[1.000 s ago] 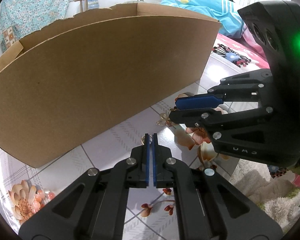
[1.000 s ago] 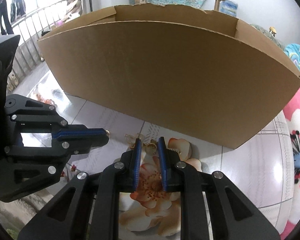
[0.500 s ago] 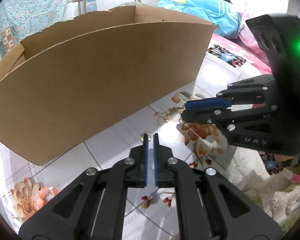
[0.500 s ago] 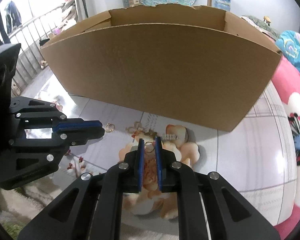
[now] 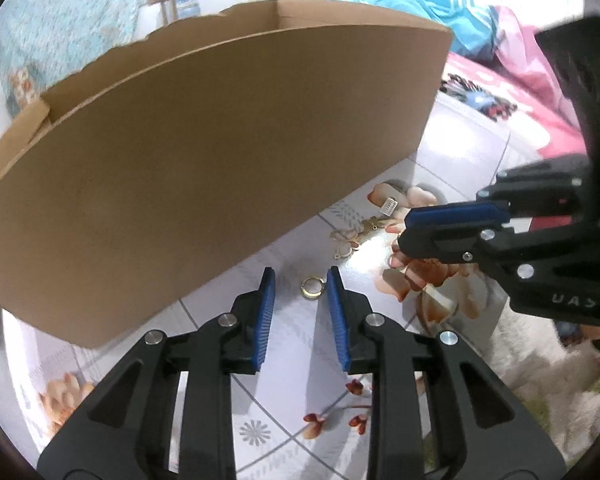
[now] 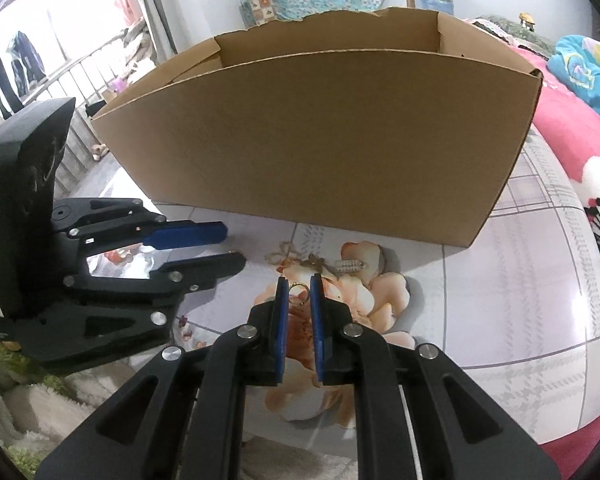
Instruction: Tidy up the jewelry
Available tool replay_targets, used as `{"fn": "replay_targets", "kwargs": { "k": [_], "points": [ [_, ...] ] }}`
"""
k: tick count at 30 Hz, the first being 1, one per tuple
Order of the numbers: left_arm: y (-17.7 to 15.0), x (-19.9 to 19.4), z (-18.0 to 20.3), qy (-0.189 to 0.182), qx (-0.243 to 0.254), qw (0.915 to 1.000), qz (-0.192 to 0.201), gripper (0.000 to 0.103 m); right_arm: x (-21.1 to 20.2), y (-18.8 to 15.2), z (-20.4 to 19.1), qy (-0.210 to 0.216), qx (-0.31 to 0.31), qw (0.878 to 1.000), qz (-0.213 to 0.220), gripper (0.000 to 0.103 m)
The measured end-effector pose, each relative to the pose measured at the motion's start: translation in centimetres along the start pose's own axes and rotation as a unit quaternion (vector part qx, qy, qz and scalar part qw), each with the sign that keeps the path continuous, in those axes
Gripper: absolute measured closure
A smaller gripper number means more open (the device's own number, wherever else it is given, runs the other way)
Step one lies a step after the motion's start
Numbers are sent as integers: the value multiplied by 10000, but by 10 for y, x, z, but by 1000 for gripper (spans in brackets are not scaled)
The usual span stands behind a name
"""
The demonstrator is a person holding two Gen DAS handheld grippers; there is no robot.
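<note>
Spreading wide, my left gripper [image 5: 300, 280] frames a small gold hoop ring [image 5: 312, 287] that lies on the tiled floor [image 5: 292, 344] between its blue pads, touching neither. My right gripper [image 6: 298, 286] is narrowed around a second gold ring [image 6: 299, 294] at its tips; whether the pads actually pinch it I cannot tell. More gold pieces [image 6: 296, 260] and a small silver clasp [image 6: 350, 266] lie near the cardboard box [image 6: 320, 140], just beyond.
</note>
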State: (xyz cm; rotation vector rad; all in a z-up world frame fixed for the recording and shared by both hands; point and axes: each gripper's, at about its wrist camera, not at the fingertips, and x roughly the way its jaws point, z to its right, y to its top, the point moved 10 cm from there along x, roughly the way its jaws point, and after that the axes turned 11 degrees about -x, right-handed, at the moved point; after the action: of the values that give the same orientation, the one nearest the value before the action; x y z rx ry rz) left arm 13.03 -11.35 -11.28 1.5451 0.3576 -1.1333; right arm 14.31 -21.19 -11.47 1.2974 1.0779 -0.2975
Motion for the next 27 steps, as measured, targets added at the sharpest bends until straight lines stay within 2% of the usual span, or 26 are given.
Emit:
{"fn": "replay_targets", "kwargs": {
  "k": [4, 16, 23, 27],
  "points": [
    [-1, 0, 6, -71, 194, 9998, -61, 92, 1, 4, 1, 58, 24, 10000, 47, 92],
    [-2, -7, 1, -81, 201, 9998, -51, 92, -3, 4, 1, 93, 64, 9999, 121, 92],
    [8, -41, 3, -279, 171, 9991, 253, 92, -26, 16, -7, 53, -99, 9993, 368, 92],
    [27, -78, 7, -473, 125, 9972, 572, 92, -58, 41, -15, 88, -214, 9966, 796, 92]
  ]
}}
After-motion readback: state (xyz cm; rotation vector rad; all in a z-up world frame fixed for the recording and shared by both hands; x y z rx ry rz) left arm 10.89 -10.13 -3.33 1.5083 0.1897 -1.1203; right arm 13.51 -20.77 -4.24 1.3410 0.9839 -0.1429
